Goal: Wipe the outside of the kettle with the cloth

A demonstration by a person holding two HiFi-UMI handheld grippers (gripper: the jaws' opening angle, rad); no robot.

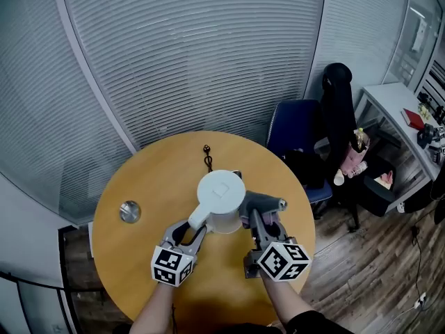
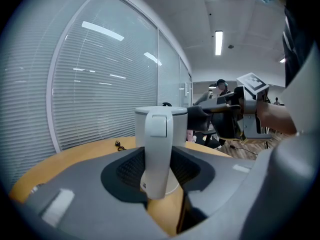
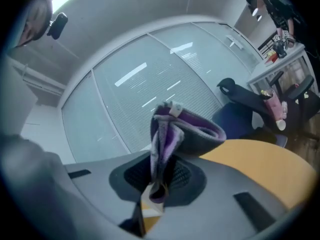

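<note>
Fingers first: my left gripper (image 2: pixel 159 184) is clenching the kettle's handle (image 2: pixel 159 149), jaws pressing it from both sides. My right gripper (image 3: pixel 157 184) is pinching a bunched grey-purple cloth (image 3: pixel 172 134), which is standing up out of the jaws. From the head view, the cloth is hanging just beside the kettle's right flank; contact I cannot tell.

The white kettle (image 1: pixel 221 200) is sitting upright near the middle of the round wooden table (image 1: pixel 146 172), well in from every rim. Bare wood is lying open to its left and far side. The right rim is running close to a blue chair (image 1: pixel 292 131).

Count: two grippers, one kettle, one cloth, one round metal disc (image 1: pixel 129 211), one small black cord (image 1: pixel 207 157).
</note>
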